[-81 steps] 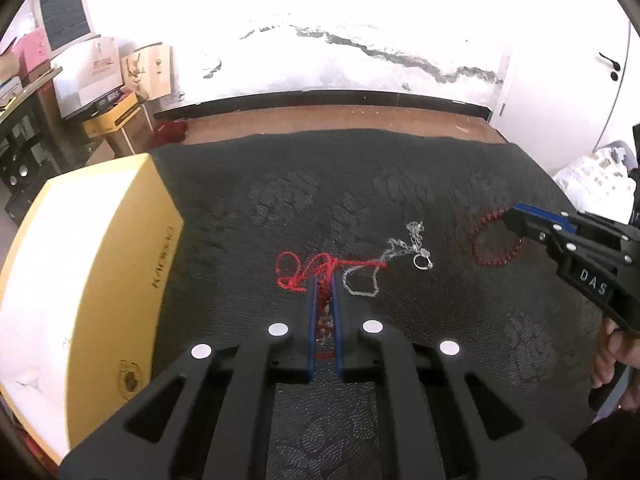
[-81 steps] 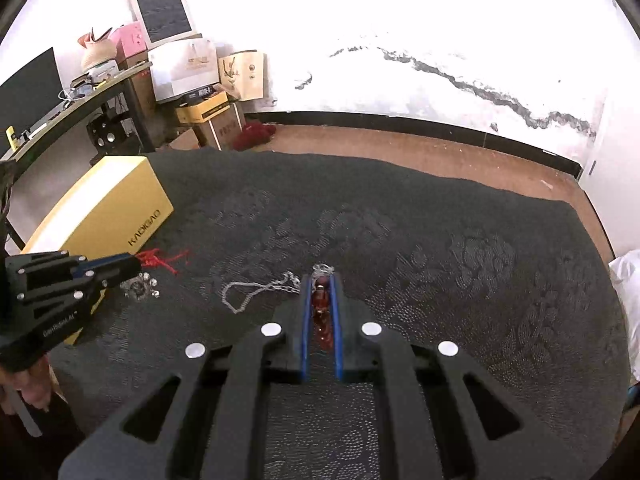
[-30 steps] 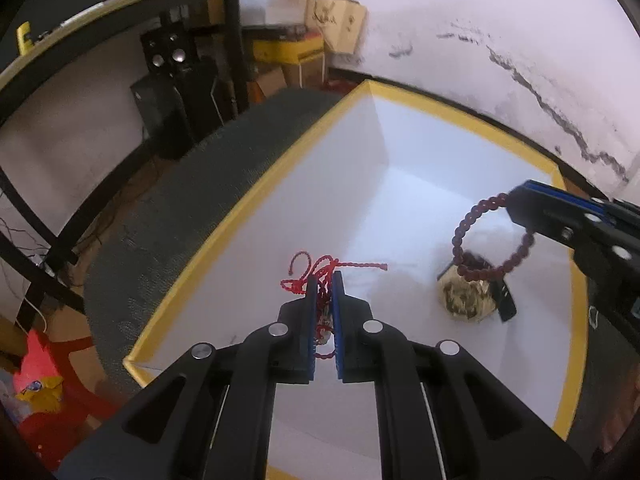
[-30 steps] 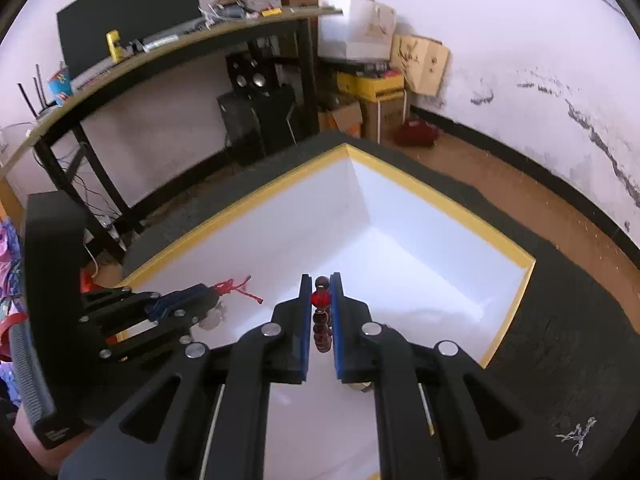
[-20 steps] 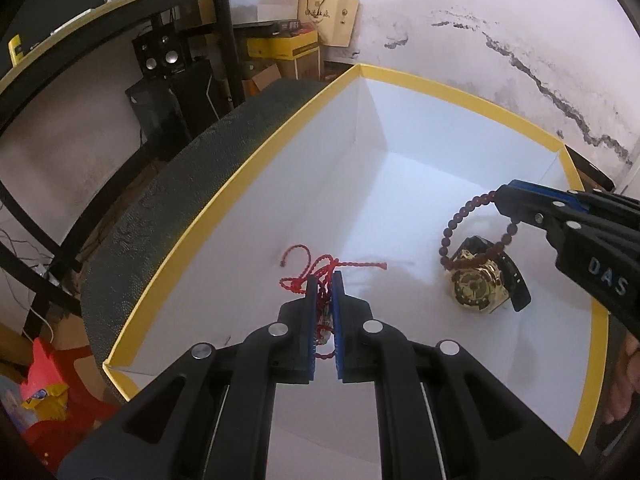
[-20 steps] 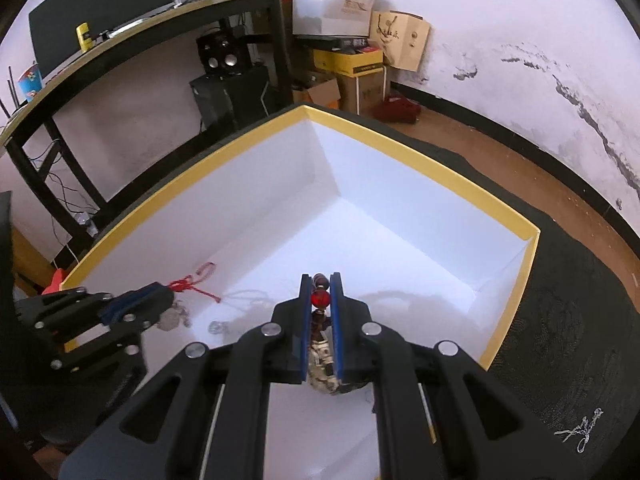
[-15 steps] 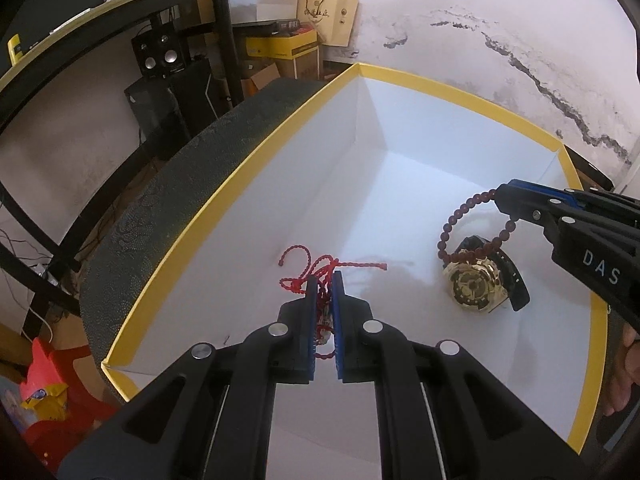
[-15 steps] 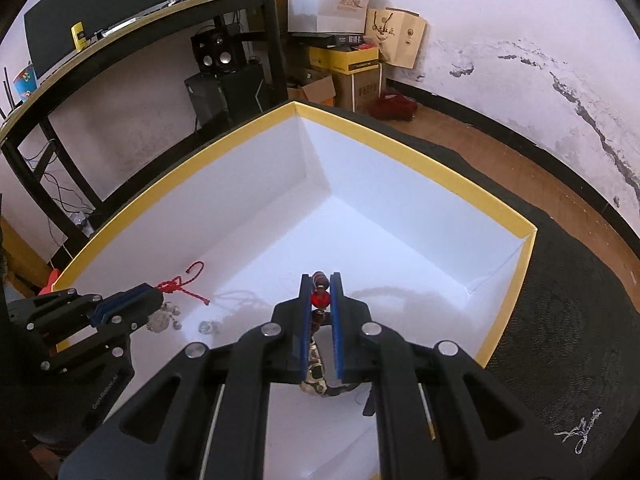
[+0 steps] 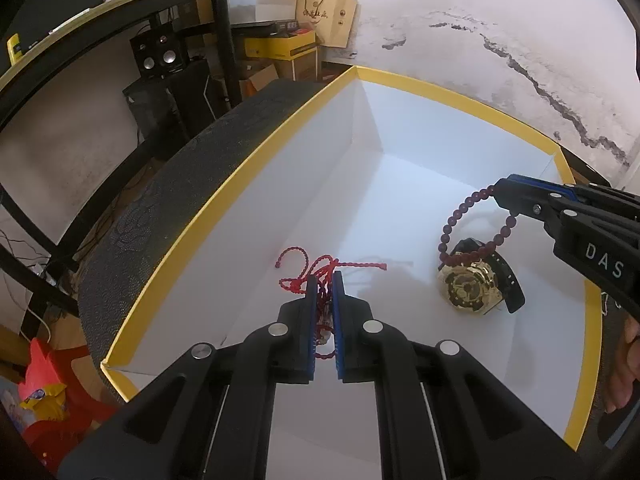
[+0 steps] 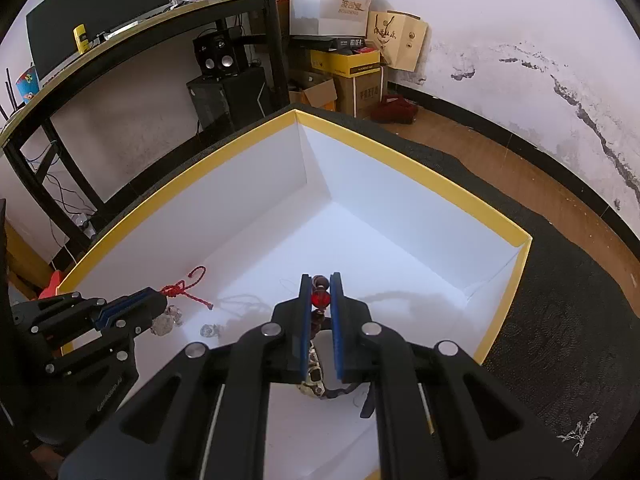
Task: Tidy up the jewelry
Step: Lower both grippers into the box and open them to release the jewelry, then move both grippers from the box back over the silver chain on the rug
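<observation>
I'm holding both grippers over the white box [image 9: 248, 216] with the yellow rim. Left gripper [image 9: 325, 280] is clamped on the red cord [image 9: 316, 270], which is bunching just ahead of its tips with clear beads dangling under it, seen from the right wrist. Right gripper [image 10: 320, 292] is pinching the bead bracelet [image 9: 474, 224], whose loop is hanging off the tips right over the gold watch [image 9: 470, 290] lying on the box floor.

Risks I'm seeing: the bracelet's low end is brushing the watch, maybe resting on it, hard to tell at this angle, so letting go here is likely stacking the two. The cord is wound between the left fingers, so it may snag on opening and not drop clean. A thin silver chain [image 10: 578, 434] is lying outside the box on the dark cloth, to my right, not yet collected.

Readable text: "DAS" on the right gripper body. Writing on the yellow carton and paper bags behind is too small to read.
</observation>
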A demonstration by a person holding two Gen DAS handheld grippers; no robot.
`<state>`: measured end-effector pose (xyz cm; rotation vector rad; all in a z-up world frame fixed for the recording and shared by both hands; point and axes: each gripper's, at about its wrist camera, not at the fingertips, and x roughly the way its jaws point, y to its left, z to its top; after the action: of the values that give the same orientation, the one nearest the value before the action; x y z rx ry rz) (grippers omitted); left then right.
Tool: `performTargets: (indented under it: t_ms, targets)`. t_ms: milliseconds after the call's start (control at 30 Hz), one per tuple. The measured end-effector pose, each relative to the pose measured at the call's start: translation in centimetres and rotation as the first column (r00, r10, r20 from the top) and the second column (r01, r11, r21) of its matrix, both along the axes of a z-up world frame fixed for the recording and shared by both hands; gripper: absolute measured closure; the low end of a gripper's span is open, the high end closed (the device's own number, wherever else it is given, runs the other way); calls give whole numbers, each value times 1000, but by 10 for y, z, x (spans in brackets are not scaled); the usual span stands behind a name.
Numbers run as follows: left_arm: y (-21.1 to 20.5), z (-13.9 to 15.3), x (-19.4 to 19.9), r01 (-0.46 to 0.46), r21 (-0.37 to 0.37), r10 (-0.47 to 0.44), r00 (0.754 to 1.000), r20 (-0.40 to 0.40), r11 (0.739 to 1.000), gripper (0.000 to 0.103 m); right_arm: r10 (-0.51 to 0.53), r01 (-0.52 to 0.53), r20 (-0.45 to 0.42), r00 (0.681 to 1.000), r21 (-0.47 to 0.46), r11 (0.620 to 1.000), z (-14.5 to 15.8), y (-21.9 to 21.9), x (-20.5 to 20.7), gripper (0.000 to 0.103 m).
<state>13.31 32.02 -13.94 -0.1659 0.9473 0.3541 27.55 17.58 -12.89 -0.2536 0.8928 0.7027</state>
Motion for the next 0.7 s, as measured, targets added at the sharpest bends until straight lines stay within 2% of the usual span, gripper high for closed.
performTargets:
  t_ms: [267, 300, 333, 367, 400, 433, 467, 533, 700]
  targets:
    - [1, 0, 0, -4, -10, 4, 1000, 1, 1000, 96, -7, 7, -15, 1000, -16, 1000, 1, 3, 6, 94]
    - [1, 1, 0, -7, -15, 7, 1000, -3, 1000, 96, -15, 14, -28, 1000, -21, 1000, 1, 4, 9, 91]
    - [0, 1, 1, -8, -17, 8, 1000, -11, 1000, 95, -31, 30, -33, 999, -14, 999, 2, 2, 11, 82]
    - [0, 2, 1, -9, -20, 9, 1000, -16, 1000, 82, -43, 43, -28, 999, -4, 999, 4, 0, 11, 33]
    - [-1, 3, 1, -8, -23, 8, 1000, -20, 1000, 65, -56, 57, -7, 998, 14, 998, 7, -3, 10, 8]
    - [-3, 4, 1, -9, -23, 9, 1000, -20, 1000, 21, -60, 59, 17, 998, 36, 998, 11, -7, 8, 8]
    - [-4, 9, -2, -7, -26, 7, 1000, 6, 1000, 13, -65, 64, 25, 998, 46, 997, 15, -9, 8, 7]
    - [-7, 19, -6, -6, 0, 6, 999, 50, 1000, 13, -75, 73, 21, 997, 65, 995, 20, -13, 10, 7]
    - [-12, 17, -6, 7, -20, -6, 999, 42, 1000, 13, -79, 76, 39, 996, 66, 995, 28, -20, 9, 7]
